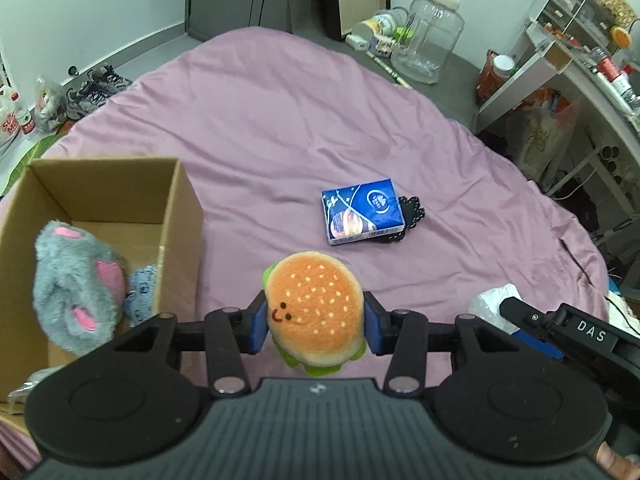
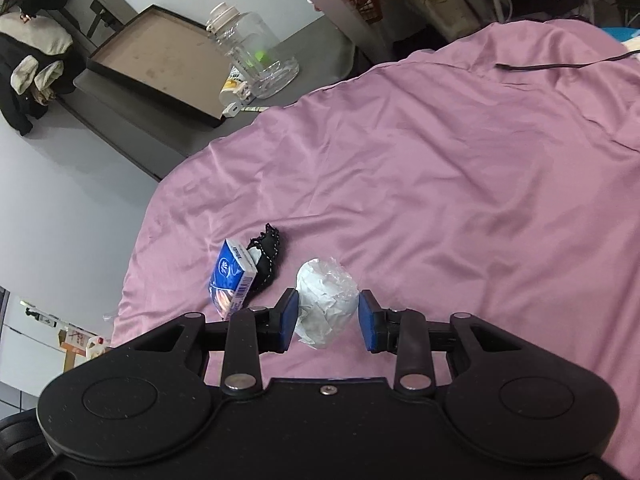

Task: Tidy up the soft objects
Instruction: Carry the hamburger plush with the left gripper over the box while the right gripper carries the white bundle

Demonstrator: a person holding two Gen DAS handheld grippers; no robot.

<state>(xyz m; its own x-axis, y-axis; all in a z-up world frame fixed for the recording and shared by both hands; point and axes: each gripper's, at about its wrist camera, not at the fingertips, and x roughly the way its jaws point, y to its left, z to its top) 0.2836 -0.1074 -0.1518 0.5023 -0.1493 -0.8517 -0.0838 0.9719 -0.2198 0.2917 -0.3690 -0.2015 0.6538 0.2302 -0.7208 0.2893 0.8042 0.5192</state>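
Note:
My left gripper (image 1: 316,320) is shut on a plush hamburger toy (image 1: 314,304) and holds it above the pink bedsheet, just right of an open cardboard box (image 1: 182,216). In the box lie a grey plush with pink paws (image 1: 76,288) and a blue fabric item (image 1: 140,292). My right gripper (image 2: 328,320) is open, its pads either side of a white wrapped bundle (image 2: 326,304) on the sheet; contact is unclear. A blue tissue pack (image 1: 362,210) lies on a black fabric piece (image 1: 412,208); both also show in the right wrist view, the pack (image 2: 232,278) and the fabric (image 2: 266,256).
The pink bed (image 1: 300,120) (image 2: 460,180) fills both views. A clear plastic jug (image 1: 430,36) (image 2: 256,54) stands on the floor beyond it. Shoes (image 1: 94,88) lie at the far left. A cluttered white shelf (image 1: 568,52) stands right. A black cable (image 2: 560,65) crosses the sheet.

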